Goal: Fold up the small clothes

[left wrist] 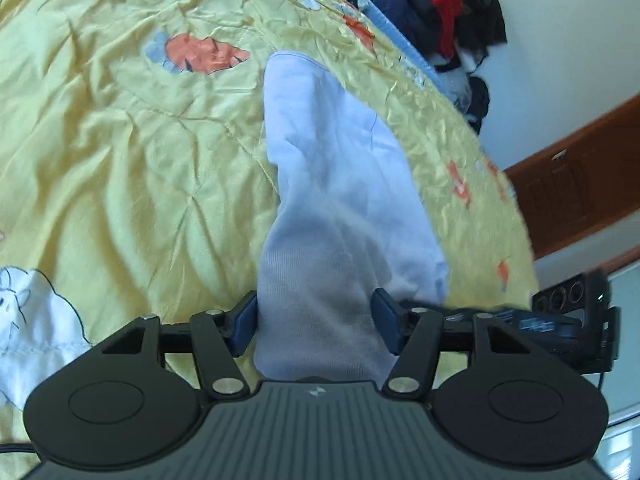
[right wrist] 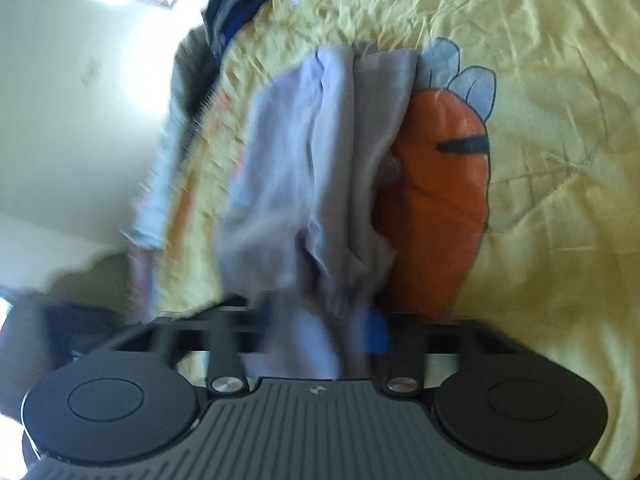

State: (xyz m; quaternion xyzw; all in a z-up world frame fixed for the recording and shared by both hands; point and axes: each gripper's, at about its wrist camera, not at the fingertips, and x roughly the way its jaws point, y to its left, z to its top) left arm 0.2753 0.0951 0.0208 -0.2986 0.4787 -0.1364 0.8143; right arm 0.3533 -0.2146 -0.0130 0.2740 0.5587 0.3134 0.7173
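Observation:
A small pale lavender-white garment (left wrist: 332, 184) hangs stretched over the yellow bedspread (left wrist: 120, 140). My left gripper (left wrist: 316, 324) is shut on one end of it, the cloth bunched between the blue pads (left wrist: 244, 320). In the right wrist view the same garment (right wrist: 320, 168) hangs in folds, blurred by motion. My right gripper (right wrist: 320, 332) is shut on its other end; one blue pad (right wrist: 378, 332) shows beside the cloth. The garment's far end rests on the bedspread (right wrist: 560, 120).
The bedspread has an orange carrot print (right wrist: 440, 208) and a white rabbit print (left wrist: 32, 312). A pile of dark, red and blue clothes (left wrist: 432, 12) lies at the bed's far side. A brown wooden bed frame (left wrist: 580, 184) and a black device (left wrist: 576, 320) are at the right.

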